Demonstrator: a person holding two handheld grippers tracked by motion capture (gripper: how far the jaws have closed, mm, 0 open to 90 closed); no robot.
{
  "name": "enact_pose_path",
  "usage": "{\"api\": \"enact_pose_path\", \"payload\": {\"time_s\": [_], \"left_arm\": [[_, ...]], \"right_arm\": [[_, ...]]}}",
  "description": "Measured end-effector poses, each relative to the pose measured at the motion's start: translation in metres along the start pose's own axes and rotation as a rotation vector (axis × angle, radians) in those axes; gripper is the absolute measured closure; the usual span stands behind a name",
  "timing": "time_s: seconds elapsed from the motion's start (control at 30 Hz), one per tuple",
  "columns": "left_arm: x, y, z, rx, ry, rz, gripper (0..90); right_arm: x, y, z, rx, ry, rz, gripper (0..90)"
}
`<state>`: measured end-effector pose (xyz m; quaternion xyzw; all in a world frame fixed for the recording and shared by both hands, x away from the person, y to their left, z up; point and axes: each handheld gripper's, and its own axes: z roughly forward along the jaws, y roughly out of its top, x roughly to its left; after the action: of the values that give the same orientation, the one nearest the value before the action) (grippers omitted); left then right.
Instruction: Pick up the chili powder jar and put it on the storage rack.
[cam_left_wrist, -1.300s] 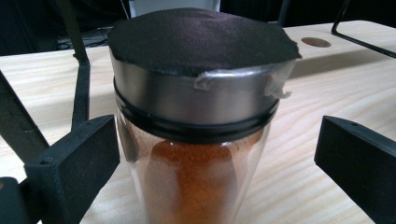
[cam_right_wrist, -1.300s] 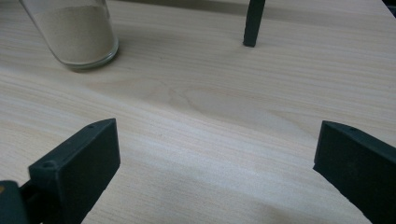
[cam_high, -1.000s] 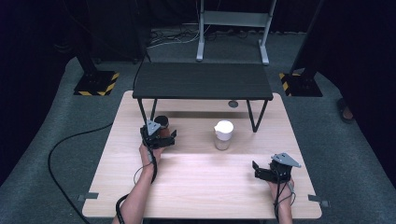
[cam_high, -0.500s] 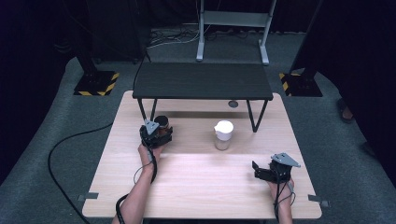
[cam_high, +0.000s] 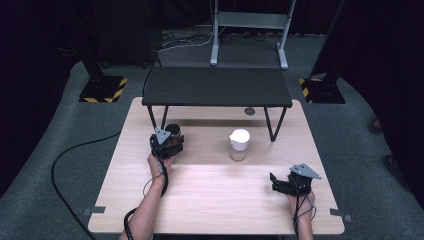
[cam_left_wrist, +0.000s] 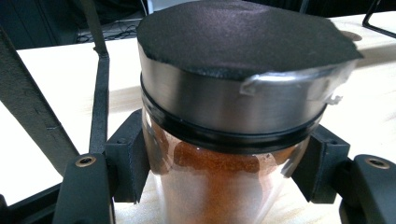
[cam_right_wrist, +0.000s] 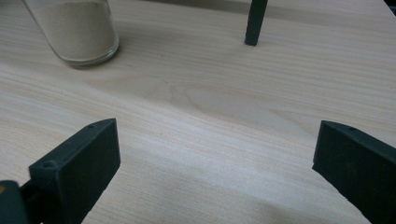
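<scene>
- My left tongs have just been closing and now clamp the spice jar, pads pressed on the glass either side below its metal lid with the black top.
- Jar holds reddish-brown powder; in the high view it sits left of centre on the worktop, just in front of the black shelf.
- My right tongs sit lower right of the high view, spread wide, nothing between them, bare wood below.
- White-lidded jar of pale powder stands mid-worktop, well apart from both tongs; upper left in the right gripper view.
</scene>
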<state>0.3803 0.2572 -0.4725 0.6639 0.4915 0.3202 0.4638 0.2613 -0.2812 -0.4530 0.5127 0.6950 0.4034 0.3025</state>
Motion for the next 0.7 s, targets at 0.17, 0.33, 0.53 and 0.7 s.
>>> {"api": "enact_pose_path", "payload": {"time_s": [0.17,0.33,0.53,0.7], "left_arm": [[0.0,0.001,-0.001,0.005,-0.002,0.0,31.5],[0.003,0.003,-0.002,0.013,-0.018,0.007,31.7],[0.005,0.002,-0.007,-0.003,-0.029,0.001,31.7],[0.003,0.004,-0.013,-0.005,-0.03,0.038,31.7]], "right_arm": [[-0.001,0.0,0.0,-0.002,0.003,0.004,0.0],[-0.002,-0.001,-0.001,-0.006,0.006,0.009,0.0],[-0.002,-0.001,0.0,-0.006,0.008,0.008,0.0],[-0.003,-0.001,-0.001,-0.008,0.01,0.01,0.1]]}}
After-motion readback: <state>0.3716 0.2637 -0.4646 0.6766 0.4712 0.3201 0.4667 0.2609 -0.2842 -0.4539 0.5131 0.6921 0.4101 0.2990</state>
